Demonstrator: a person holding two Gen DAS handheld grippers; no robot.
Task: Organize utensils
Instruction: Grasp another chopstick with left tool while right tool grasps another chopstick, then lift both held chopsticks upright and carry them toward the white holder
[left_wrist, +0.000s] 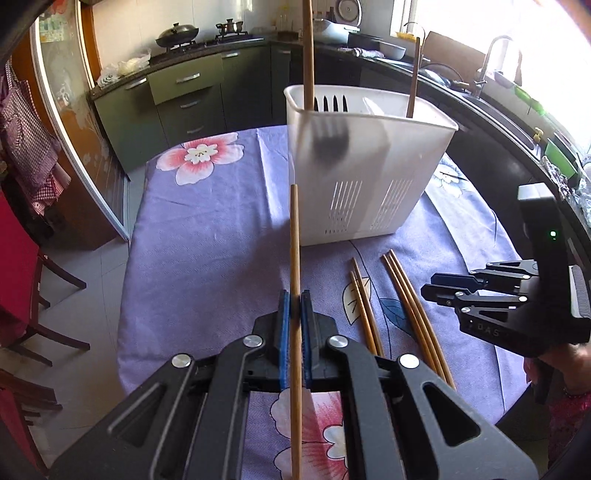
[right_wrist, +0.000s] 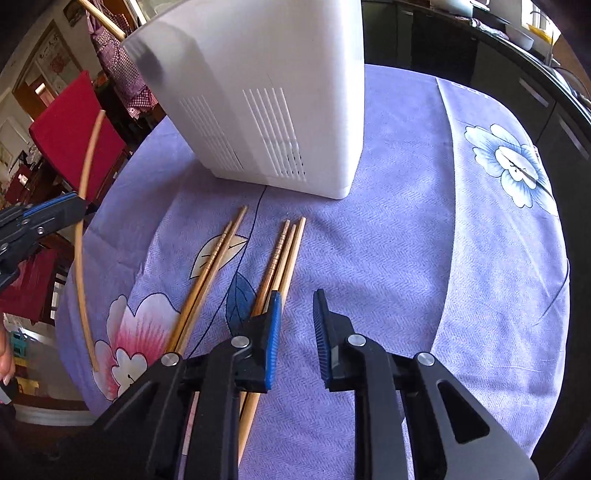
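My left gripper is shut on a wooden chopstick and holds it above the table, pointing at the white utensil holder. The holder stands on the purple cloth with two chopsticks upright in it and dark utensils showing through its wall. Several chopsticks lie on the cloth in front of the holder. My right gripper is open and empty, low over the cloth just right of those chopsticks. The left gripper with its chopstick shows at the left of the right wrist view.
The round table wears a purple flowered cloth. Red chairs stand to the left. Kitchen counters with a stove, pots and a sink run behind the table. The right gripper shows at the right of the left wrist view.
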